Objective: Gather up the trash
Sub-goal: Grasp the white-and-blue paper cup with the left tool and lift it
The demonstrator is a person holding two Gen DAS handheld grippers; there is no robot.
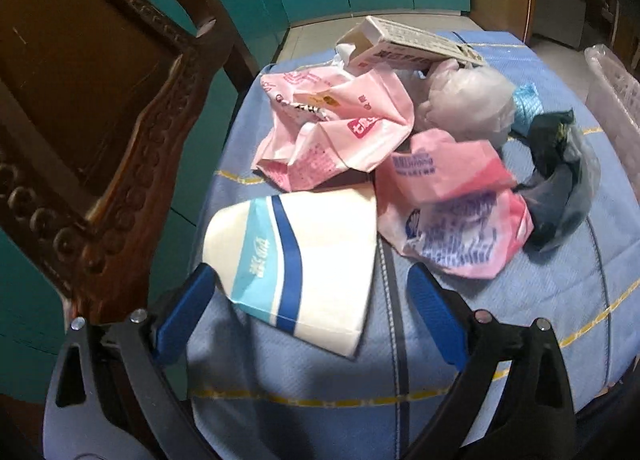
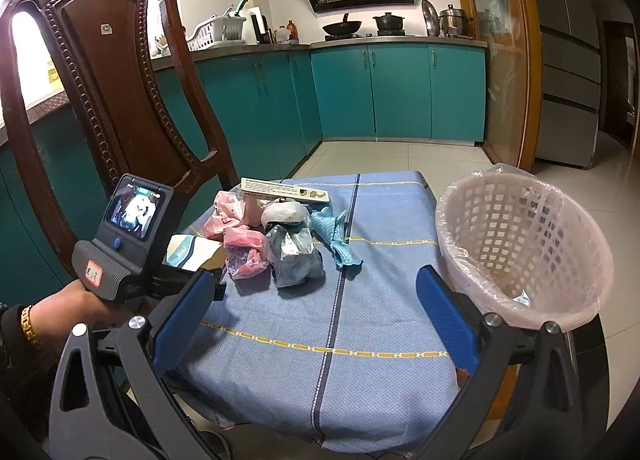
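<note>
Step in hand: I judge I am lining up my left hand-held gripper [image 1: 310,312] on the white-and-blue paper packet [image 1: 304,260], the nearest piece of trash.
Left hand-held gripper: jaws spread wide, holding nothing; the packet lies between the blue fingers [image 1: 184,312], its left corner just beside the left one.
Right hand-held gripper [image 2: 316,320]: wide open too, empty, hovering over bare cloth.
Trash: piled at the far left of the bench [image 2: 360,340], on the blue cloth: two crumpled pink wrappers [image 1: 340,128], a long white carton [image 1: 408,46], a whitish plastic bag [image 1: 464,104], a dark plastic bag [image 1: 560,180], a teal rag [image 2: 334,234].
Basket: the lined pink wastebasket [image 2: 524,244] stands at the bench's right edge, well apart from the pile; something pale lies at its bottom.
How I would do it well: the packet looks flat and thin, so I would drop low, close across its short width and pinch near the edge.
Risk: the flat paper may slide, or the cloth may bunch up in the jaws.
Chair: the carved wooden chair [image 2: 108,72] crowds my left side.
</note>
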